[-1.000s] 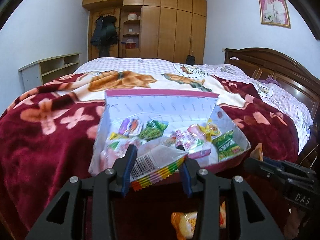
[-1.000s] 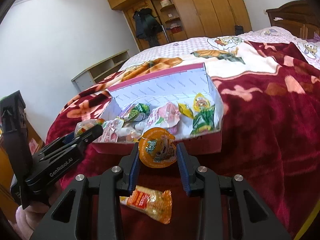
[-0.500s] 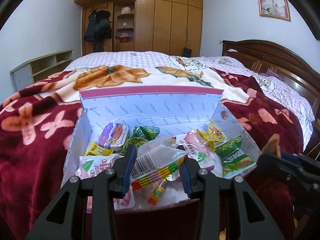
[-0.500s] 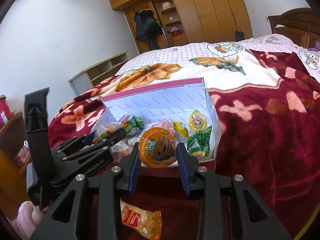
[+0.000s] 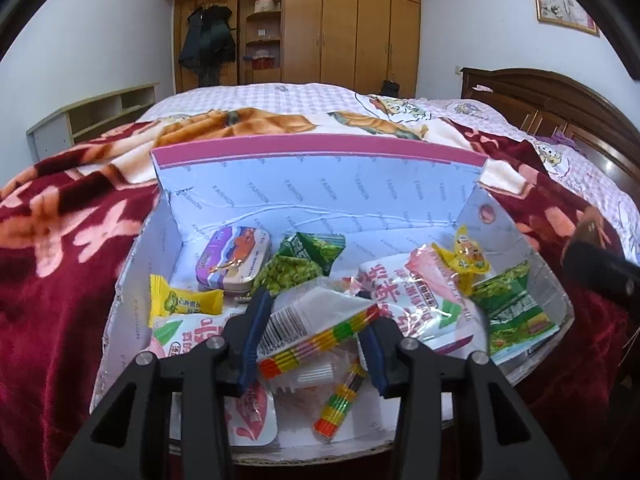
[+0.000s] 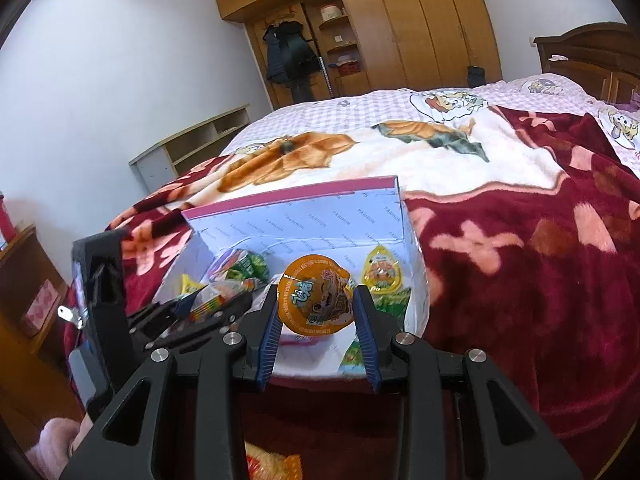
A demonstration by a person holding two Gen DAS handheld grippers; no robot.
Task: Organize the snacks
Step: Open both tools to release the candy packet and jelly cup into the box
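Our left gripper (image 5: 312, 320), its jaws opening around a clear packet with a rainbow-striped edge (image 5: 316, 324), hangs over the open white box (image 5: 320, 192) of snacks on the red blanket (image 5: 60, 240), while our right gripper (image 6: 316, 316) pinches an orange jelly cup (image 6: 316, 300) at the box's near edge.

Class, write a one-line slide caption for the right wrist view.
Right tongs grip an orange jelly cup over the snack box.

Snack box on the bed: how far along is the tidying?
Most packets already lie in the box. The left claw, jaws opening, has the striped-edge packet over it; the right claw grips the orange jelly cup. One orange packet remains on the blanket.
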